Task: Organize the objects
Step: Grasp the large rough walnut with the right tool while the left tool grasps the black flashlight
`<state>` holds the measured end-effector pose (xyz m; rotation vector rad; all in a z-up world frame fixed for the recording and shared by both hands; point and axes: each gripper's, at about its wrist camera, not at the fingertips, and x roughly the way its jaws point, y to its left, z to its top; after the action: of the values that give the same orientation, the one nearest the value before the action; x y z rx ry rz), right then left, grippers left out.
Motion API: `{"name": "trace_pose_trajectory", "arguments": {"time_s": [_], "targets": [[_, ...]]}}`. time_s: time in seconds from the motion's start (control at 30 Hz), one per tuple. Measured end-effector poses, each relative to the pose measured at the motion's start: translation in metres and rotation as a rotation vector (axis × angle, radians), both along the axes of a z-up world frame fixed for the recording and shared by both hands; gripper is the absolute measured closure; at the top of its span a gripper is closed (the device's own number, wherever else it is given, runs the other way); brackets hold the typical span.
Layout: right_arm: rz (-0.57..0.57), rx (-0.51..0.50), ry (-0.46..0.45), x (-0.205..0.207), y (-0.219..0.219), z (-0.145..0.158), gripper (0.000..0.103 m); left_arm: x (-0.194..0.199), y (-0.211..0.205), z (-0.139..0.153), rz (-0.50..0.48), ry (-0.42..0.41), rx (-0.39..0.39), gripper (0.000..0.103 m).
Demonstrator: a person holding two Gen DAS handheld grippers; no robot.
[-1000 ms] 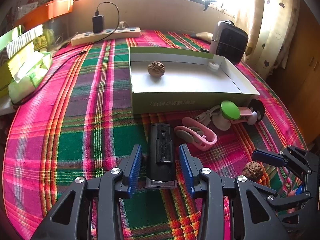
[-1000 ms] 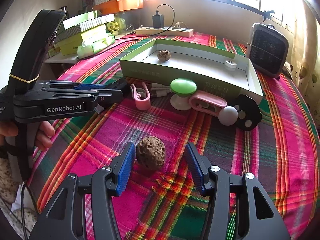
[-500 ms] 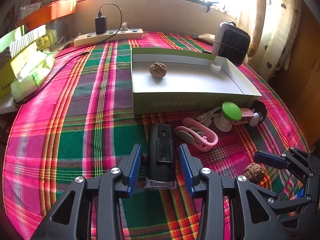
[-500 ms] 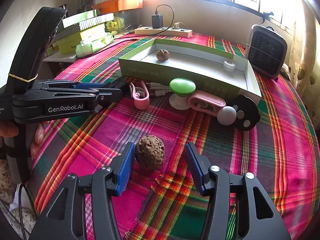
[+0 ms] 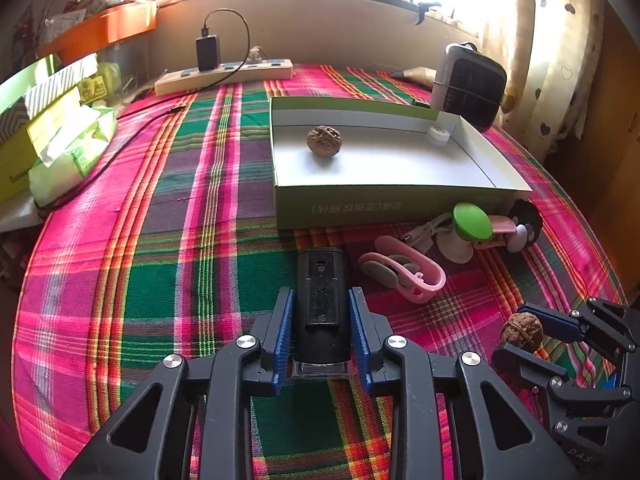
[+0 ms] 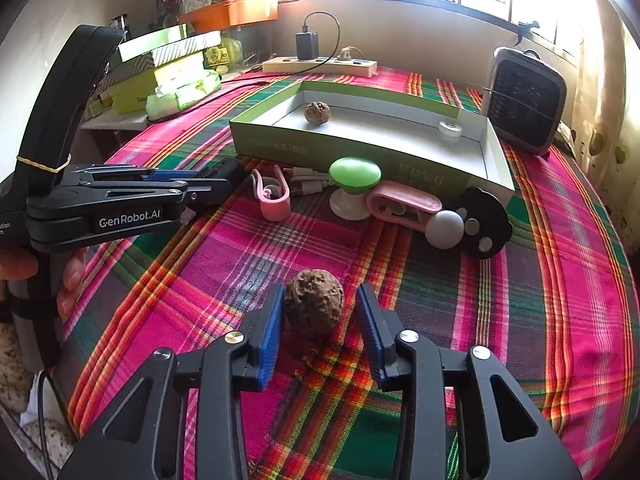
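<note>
The left hand-held gripper is clamped on a black device lying on the desk near its front edge. The right hand-held gripper stands apart around a walnut, one pad touching it. A second walnut sits in the tray toward the desk's back edge.

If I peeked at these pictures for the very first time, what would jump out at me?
The bright pink and green checked tablecloth covers everything. In front, the left hand-held gripper squeezes a black box, while the right hand-held gripper has a bumpy walnut between its fingers, touching only one. Behind them sits a green tray with another walnut inside.
</note>
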<state>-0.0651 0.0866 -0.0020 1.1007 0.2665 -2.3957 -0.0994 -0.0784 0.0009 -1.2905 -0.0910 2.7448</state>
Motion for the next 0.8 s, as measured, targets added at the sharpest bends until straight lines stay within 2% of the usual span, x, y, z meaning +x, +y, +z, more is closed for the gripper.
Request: {"name": "trace_pose_trajectory", "arguments": {"time_s": [0.13, 0.8], "targets": [[0.000, 0.000, 0.002, 0.0006, -0.0001, 0.0005, 0.073, 0.0000, -0.0003, 0.0000, 0.000, 0.000, 0.005, 0.078], [0.000, -0.004, 0.000, 0.0001, 0.0005, 0.0002, 0.073, 0.0002, -0.0011, -0.0005, 0.000, 0.001, 0.004, 0.078]]}}
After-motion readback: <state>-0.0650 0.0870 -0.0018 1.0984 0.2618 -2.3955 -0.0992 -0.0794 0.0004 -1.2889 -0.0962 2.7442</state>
